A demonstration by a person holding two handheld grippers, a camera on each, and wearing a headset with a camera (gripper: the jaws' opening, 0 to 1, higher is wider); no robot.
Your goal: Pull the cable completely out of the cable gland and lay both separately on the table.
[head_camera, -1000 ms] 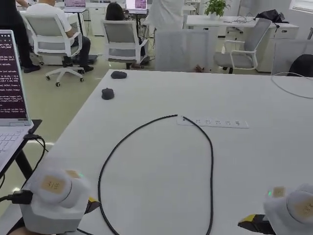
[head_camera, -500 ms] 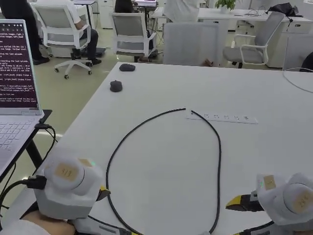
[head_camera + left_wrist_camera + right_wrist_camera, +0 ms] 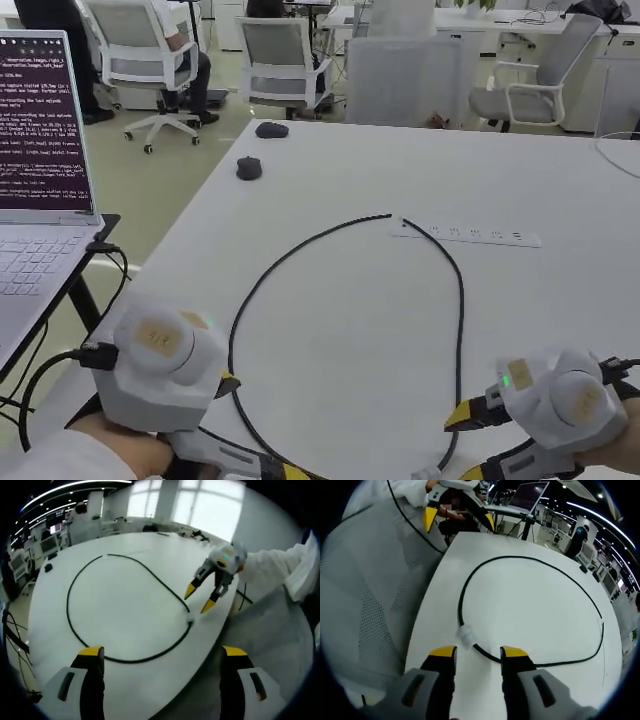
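A long black cable (image 3: 461,320) lies in a wide loop on the white table (image 3: 350,340). Its near end carries a small white cable gland (image 3: 425,472), still on the cable. In the right gripper view the gland (image 3: 465,635) sits just ahead of my right gripper (image 3: 478,652), which is open, and the cable runs past its right jaw. The left gripper view has my left gripper (image 3: 161,652) wide open at the table's near edge, over the loop's near bend. Facing it there, the right gripper (image 3: 198,598) hovers just above the gland (image 3: 189,618). Neither gripper holds anything.
A white power strip (image 3: 465,236) lies at the loop's far end. Two dark computer mice (image 3: 249,168) (image 3: 271,130) rest near the far left edge. An open laptop (image 3: 40,150) stands off the table's left side. Office chairs and people are beyond the table.
The head view has tilted down, bringing both grippers further into the picture. My right gripper's jaws have come closer to the cable's near end with the gland.
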